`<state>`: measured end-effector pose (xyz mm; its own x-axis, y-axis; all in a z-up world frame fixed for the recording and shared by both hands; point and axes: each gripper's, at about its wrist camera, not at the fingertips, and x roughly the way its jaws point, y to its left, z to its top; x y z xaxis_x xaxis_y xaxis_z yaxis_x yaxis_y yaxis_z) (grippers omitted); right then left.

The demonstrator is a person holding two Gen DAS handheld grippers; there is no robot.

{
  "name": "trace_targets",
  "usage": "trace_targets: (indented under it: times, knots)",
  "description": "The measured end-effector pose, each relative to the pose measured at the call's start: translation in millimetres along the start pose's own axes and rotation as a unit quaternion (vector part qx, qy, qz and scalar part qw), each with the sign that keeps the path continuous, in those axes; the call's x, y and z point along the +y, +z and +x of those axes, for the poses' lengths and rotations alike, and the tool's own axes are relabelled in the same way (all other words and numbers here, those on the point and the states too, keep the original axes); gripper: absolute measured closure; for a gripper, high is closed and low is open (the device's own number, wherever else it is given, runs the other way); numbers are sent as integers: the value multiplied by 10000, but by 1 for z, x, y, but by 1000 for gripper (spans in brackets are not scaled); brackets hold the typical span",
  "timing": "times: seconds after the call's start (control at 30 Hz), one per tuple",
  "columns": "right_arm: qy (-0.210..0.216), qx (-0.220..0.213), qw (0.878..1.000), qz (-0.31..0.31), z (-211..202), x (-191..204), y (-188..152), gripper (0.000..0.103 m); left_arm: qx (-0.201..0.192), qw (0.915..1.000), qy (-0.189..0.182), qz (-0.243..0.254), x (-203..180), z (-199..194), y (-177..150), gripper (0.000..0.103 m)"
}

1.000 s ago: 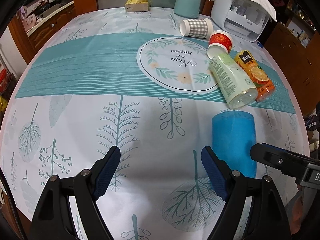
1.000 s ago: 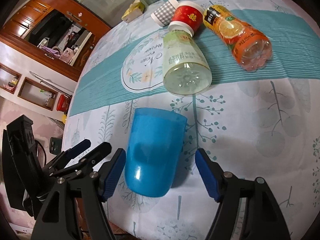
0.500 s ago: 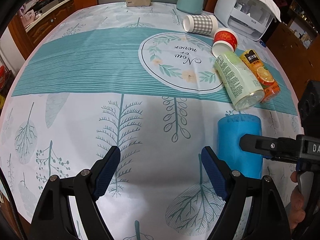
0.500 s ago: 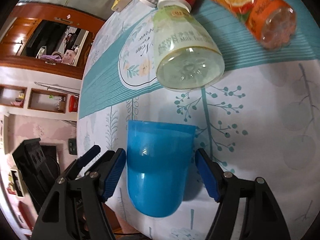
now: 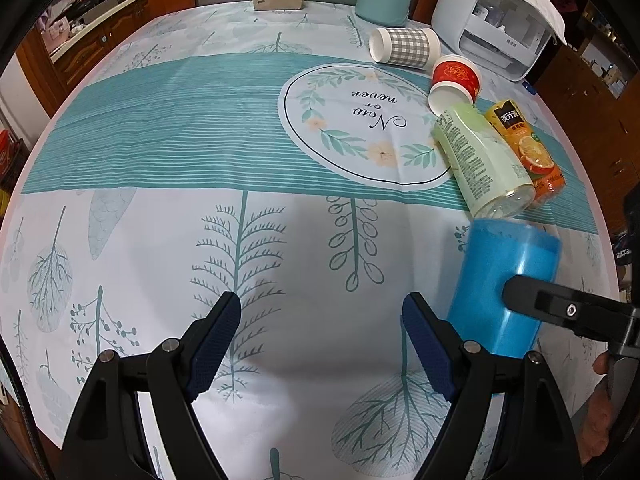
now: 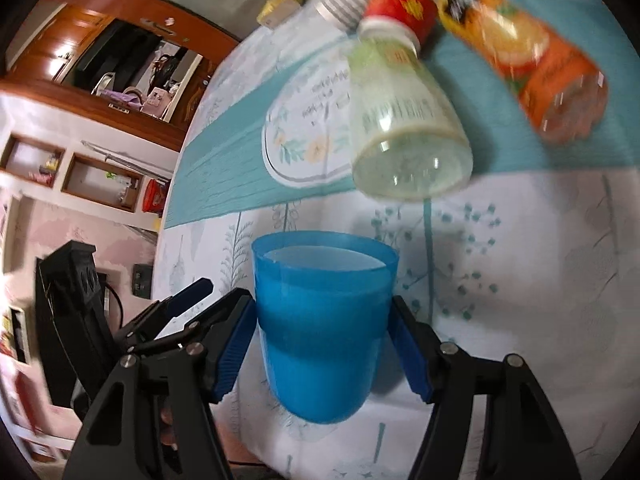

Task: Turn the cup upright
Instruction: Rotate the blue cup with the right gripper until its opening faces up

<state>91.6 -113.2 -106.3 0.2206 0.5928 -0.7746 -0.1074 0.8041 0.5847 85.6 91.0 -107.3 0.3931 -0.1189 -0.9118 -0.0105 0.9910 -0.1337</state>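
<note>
The blue cup sits right between the two blue pads of the right claw. One pad presses on each side of the cup, a little above its middle, so the claw is closed on the cup and holds it. In the right wrist view the cup's open mouth points away from the camera, toward the bottles, and its round bottom is nearest the camera. Its long side runs the same way as the claw's fingers. From the left wrist view the cup looks tilted, with its mouth higher and farther out and its bottom lower and nearer. Whether the bottom touches the tablecloth cannot be told.

The cup is near the front right edge of the round table. Just past its mouth lies a pale green bottle on its side, and an orange juice bottle lies beside that one. A red paper cup and a checked cup also lie tipped over, farther back.

The left claw is spread wide open and holds nothing. It hangs over the bare cloth, to the left of the blue cup.
</note>
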Motion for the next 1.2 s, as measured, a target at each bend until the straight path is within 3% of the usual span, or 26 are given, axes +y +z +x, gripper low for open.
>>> trace_targets:
  times: [0.13,0.27,0.53,0.73,0.93,1.1,1.2]
  knots:
    - [-570,-574,9945,-661,-12,18,-2,36,-42,10000,7,41,-4,-2,-1,21]
    - [-1076,-1123,9778,-1405,-20,35,-10,36,-69,10000,23,43,-6,-4,-2,21]
    - [-1213,-1825,9517,-2148,-14,40,-32,36,-98,9999,33,48,-10,-7,-7,21]
    - [-1440,-1930,9345,-2621,-14,48,-50,36,-95,9999,46,65,-11,-10,-13,21]
    - [-1623,-1869,9272,-2812,-15,50,-63,36,-74,9999,99,64,-12,-14,-18,21]
    - [-1639,-1894,9319,-2622,-18,52,-67,35,-129,9999,80,19,-10,-20,-26,21]
    - [-1467,-2030,9351,-2506,-25,50,-72,28,-160,9998,85,-16,-9,-24,-32,21]
